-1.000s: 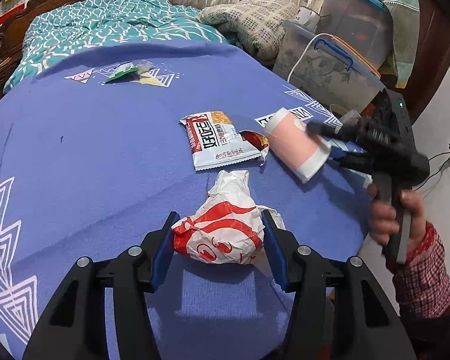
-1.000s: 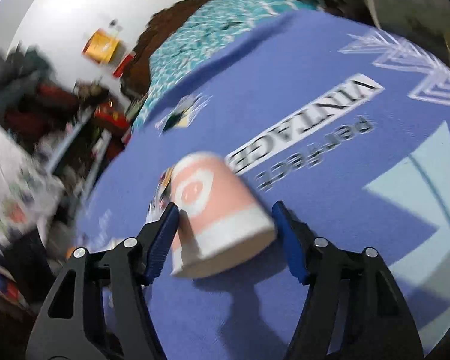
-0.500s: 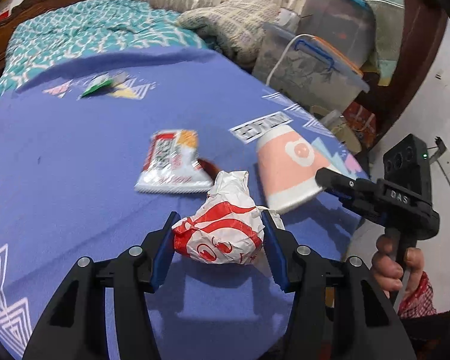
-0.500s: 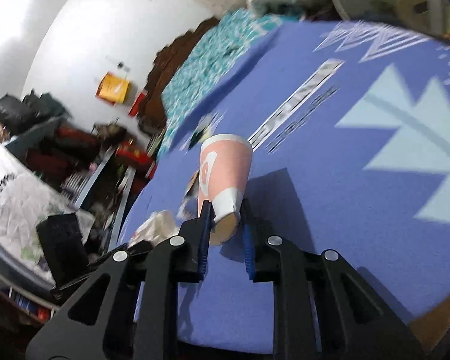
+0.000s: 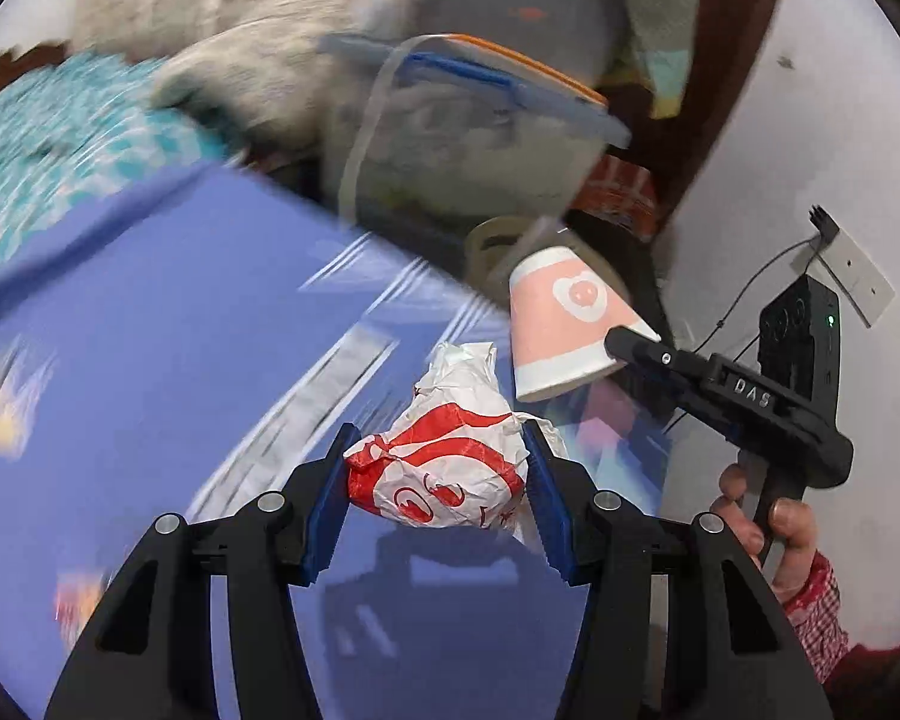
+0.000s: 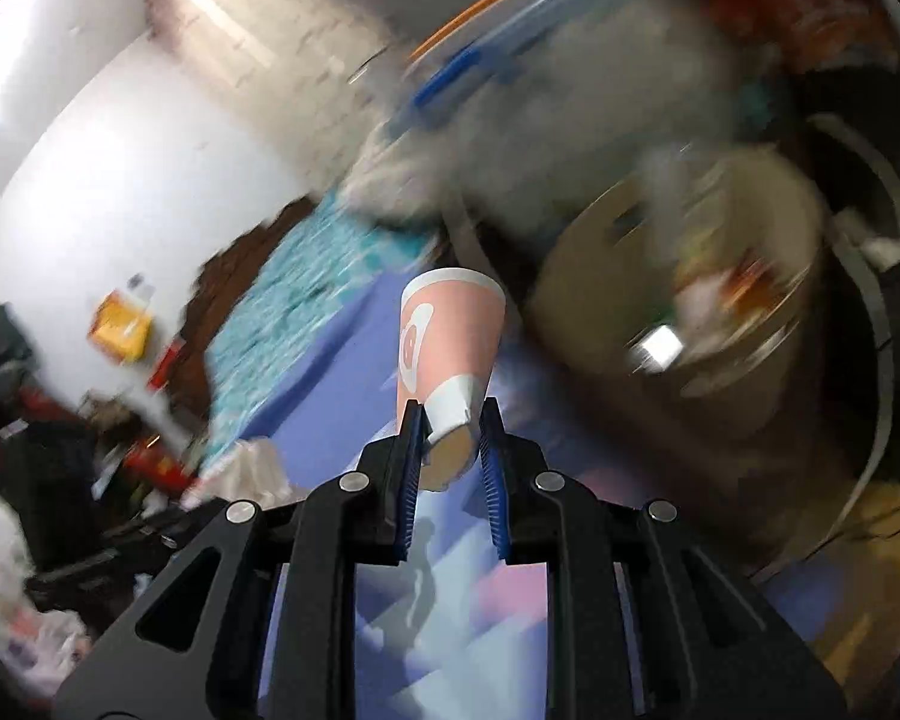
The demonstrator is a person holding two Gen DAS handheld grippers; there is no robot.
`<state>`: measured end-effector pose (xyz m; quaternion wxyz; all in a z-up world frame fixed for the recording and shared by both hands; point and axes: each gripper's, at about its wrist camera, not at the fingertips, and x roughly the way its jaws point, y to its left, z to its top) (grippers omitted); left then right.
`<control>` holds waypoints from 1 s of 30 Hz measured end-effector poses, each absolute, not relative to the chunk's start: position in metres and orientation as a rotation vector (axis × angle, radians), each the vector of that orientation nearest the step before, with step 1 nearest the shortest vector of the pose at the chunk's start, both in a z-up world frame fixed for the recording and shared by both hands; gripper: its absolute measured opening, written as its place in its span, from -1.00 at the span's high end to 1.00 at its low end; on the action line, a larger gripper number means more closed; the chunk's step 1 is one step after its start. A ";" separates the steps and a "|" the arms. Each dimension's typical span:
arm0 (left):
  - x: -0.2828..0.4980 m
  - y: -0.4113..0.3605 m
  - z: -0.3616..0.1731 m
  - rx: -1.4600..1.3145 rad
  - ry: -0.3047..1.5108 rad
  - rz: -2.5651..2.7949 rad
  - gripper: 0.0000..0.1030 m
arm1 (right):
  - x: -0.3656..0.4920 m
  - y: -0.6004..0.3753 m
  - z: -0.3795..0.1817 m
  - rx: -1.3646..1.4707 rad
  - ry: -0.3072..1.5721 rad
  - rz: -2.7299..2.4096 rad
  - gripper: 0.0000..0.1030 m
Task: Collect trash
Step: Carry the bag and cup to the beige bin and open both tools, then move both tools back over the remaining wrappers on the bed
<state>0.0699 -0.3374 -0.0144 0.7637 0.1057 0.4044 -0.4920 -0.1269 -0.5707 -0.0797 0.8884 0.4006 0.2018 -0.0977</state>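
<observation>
The left gripper clamps a crumpled red-and-white wrapper above the blue cloth. The right gripper pinches a pink paper cup by its crushed base (rim pointing away).

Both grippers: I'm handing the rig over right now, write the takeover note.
Left gripper: shut on the crumpled red-and-white wrapper, held above the blue cloth.
Right gripper: shut on the pink paper cup, pinched at its squashed end and carried near the tan bin beyond the cloth's edge.
Done: both pieces picked up.
Left: drop both in, probably in that bin. The views are too blurred to list other trash.
</observation>
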 end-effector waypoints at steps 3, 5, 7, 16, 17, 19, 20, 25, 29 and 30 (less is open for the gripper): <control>0.080 -0.409 -0.012 0.269 0.862 -1.122 0.01 | -0.131 -0.614 -0.085 0.830 0.404 -0.311 0.57; 0.086 -0.455 -0.014 0.289 0.863 -1.144 0.01 | -0.129 -0.631 -0.091 0.829 0.412 -0.365 0.57; 0.090 -0.491 -0.019 0.316 0.866 -1.152 0.01 | -0.130 -0.645 -0.099 0.831 0.426 -0.398 0.57; 0.112 -0.574 -0.047 0.333 0.932 -1.065 -0.82 | -0.115 -0.657 -0.105 0.807 0.407 -0.475 -0.52; 0.115 -0.572 -0.047 0.322 0.941 -1.070 -0.82 | -0.118 -0.655 -0.102 0.800 0.397 -0.478 -0.51; 0.117 -0.558 -0.044 0.294 0.942 -1.073 -0.80 | -0.124 -0.651 -0.097 0.807 0.370 -0.481 -0.49; 0.118 -0.551 -0.041 0.285 0.936 -1.075 -0.80 | -0.128 -0.649 -0.095 0.819 0.349 -0.479 -0.48; 0.122 -0.480 -0.017 0.285 0.829 -1.040 -0.80 | -0.138 -0.618 -0.081 0.863 0.287 -0.416 -0.44; 0.143 -0.379 -0.001 0.258 0.782 -0.933 -0.80 | -0.123 -0.579 -0.072 0.838 0.314 -0.310 -0.38; 0.150 -0.355 0.002 0.249 0.779 -0.901 -0.81 | -0.117 -0.567 -0.070 0.828 0.328 -0.282 -0.38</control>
